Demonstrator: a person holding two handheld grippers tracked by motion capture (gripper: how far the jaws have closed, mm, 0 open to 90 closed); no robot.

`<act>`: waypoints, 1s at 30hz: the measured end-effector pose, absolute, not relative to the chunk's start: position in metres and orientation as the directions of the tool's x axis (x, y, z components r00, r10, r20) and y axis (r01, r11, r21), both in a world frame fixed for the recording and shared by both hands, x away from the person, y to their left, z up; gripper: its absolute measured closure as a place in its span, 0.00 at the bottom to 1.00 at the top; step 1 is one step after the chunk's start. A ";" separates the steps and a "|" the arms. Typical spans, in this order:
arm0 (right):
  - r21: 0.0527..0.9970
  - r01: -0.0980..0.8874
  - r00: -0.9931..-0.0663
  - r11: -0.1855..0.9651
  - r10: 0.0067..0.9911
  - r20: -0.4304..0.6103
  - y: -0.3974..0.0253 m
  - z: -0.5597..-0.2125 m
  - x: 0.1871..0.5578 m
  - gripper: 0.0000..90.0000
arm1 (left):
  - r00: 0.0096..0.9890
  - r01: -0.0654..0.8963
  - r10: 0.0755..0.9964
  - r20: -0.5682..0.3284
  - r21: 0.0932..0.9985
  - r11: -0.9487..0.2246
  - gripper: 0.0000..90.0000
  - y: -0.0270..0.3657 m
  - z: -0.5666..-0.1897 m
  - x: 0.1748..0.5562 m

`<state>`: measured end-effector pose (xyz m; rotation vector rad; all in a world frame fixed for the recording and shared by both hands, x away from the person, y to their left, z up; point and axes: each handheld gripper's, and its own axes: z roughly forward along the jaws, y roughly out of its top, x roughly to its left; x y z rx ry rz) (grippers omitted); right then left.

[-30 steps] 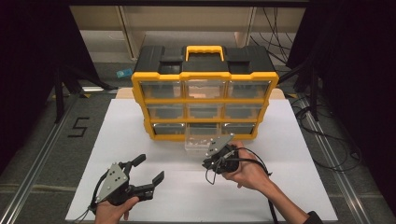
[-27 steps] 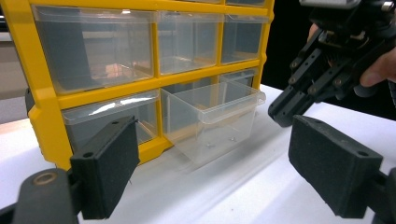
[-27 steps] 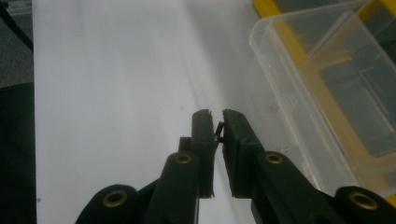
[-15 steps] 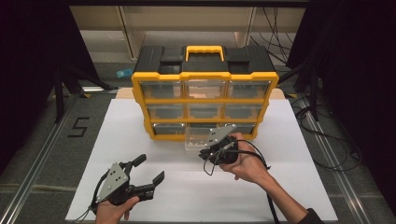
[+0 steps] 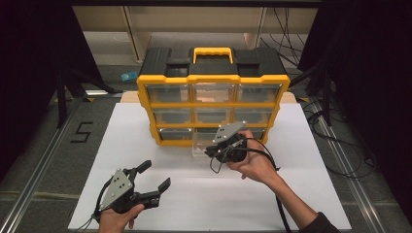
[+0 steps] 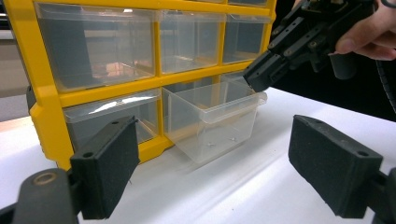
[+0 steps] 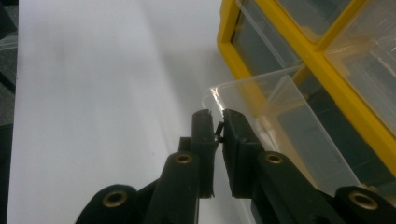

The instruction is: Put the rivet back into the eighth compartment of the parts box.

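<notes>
The right gripper pinches the drawer rim thinly; it may slip off. The left gripper gapes idle.

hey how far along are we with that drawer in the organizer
Done: the clear drawer in the bottom row of the yellow organizer is already pulled partway out. In hand: the right gripper is pinched on the drawer's front rim. The left gripper waits open on the white table. Left: the drawer's back end sits in its slot, so it is not yet fully out.
</notes>
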<state>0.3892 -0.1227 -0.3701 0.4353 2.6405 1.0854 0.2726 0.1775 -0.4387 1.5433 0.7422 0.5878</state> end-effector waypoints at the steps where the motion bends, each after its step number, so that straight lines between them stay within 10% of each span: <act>1: 0.716 0.178 -0.923 0.675 0.367 -0.117 -0.122 -0.370 0.390 0.93 | 0.661 0.117 0.748 -0.056 0.993 -0.030 0.18 0.177 -0.439 0.272; 30: 0.730 0.215 -0.893 0.649 0.433 -0.122 -0.112 -0.373 0.428 0.93 | 0.665 0.108 0.744 -0.059 0.994 -0.018 0.18 0.177 -0.439 0.273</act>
